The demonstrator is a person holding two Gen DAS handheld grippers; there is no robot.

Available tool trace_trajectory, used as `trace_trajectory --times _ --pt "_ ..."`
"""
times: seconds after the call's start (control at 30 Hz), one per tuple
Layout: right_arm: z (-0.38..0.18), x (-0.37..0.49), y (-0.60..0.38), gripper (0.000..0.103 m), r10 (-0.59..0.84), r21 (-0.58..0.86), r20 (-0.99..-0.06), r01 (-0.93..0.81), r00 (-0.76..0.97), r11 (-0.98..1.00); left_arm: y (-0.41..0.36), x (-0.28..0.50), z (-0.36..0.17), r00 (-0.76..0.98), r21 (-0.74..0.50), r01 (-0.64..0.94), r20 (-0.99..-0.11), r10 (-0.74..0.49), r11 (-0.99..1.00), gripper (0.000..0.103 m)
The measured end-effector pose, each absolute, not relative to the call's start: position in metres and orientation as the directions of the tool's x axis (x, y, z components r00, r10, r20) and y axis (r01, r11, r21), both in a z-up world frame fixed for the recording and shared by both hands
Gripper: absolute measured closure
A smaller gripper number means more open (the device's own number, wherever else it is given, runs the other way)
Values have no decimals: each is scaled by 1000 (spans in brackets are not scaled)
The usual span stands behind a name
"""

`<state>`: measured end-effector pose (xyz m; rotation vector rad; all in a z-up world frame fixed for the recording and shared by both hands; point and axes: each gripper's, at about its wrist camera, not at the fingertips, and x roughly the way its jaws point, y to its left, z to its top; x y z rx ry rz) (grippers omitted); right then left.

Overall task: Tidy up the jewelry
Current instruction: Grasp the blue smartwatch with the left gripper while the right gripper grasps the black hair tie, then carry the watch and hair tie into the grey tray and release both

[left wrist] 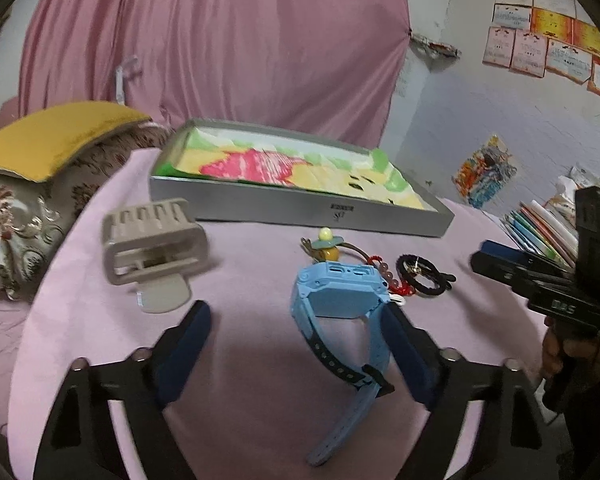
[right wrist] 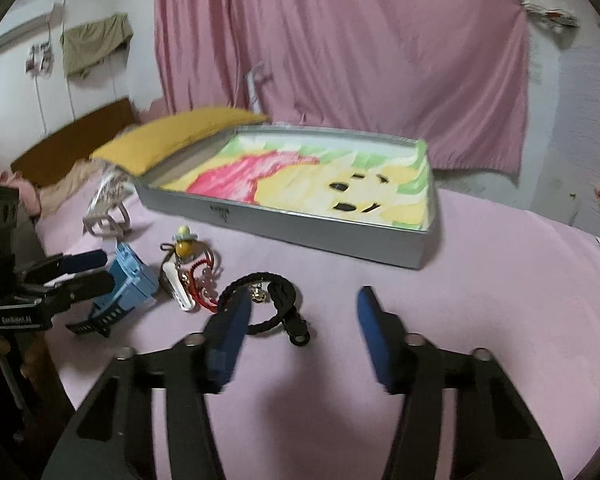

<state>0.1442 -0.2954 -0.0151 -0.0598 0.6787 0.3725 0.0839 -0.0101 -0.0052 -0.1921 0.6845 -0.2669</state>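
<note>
A blue watch (left wrist: 342,304) lies on the pink sheet between the fingers of my open left gripper (left wrist: 294,316), close against its right finger (left wrist: 404,344). It also shows in the right wrist view (right wrist: 126,284). Beside it lie a yellow charm keychain (left wrist: 326,246), a red bead bracelet (left wrist: 392,278) and a black braided bracelet (left wrist: 422,276). My right gripper (right wrist: 302,304) is open just above the black bracelet (right wrist: 274,300), its left finger (right wrist: 228,332) over the loop. A beige hair claw clip (left wrist: 154,246) lies to the left. A grey tray (left wrist: 300,210) lined with a cartoon cloth stands behind.
A yellow cushion (left wrist: 56,136) on a patterned pillow sits at the left. A pink curtain (left wrist: 220,40) hangs behind the tray. Books (left wrist: 540,228) are stacked at the right. A white clip (right wrist: 178,280) lies among the keychain items.
</note>
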Motion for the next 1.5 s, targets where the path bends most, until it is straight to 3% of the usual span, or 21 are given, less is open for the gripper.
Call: trace_trajectory --times 0.07,0.23,0.5,0.6,0.7,0.83,1.0,1.2,1.5 --pt "-17 154 -291 71 338 79 -652 -381 679 921 -10 90 -6 718 -285 182 -615 -326 941 39" --pt "-20 173 -279 81 344 75 -710 -420 614 905 -9 102 -10 665 -342 188 -646 -375 921 59" --pt "-33 188 -272 86 332 74 -771 -442 544 894 -16 110 -7 599 -330 208 -701 -386 921 76" --pt "-33 191 -270 93 349 90 -775 -455 526 886 -16 112 -7 589 -324 200 -715 -378 925 81" --pt "-32 189 -268 98 352 88 -773 -460 528 883 -13 115 -8 582 -328 182 -724 -370 927 94" --pt "-27 183 -269 98 356 81 -741 -450 569 889 -12 113 -9 587 -338 176 -719 -374 925 97" --pt "-10 165 -279 98 362 70 -659 -426 659 902 -19 104 -3 623 -318 211 -685 -378 924 97" --pt "21 141 -279 98 393 53 -491 -423 778 905 -23 97 18 702 -293 243 -604 -376 925 98" --pt "62 128 -257 98 444 70 -175 -438 879 896 -20 104 64 873 -254 241 -365 -324 937 98"
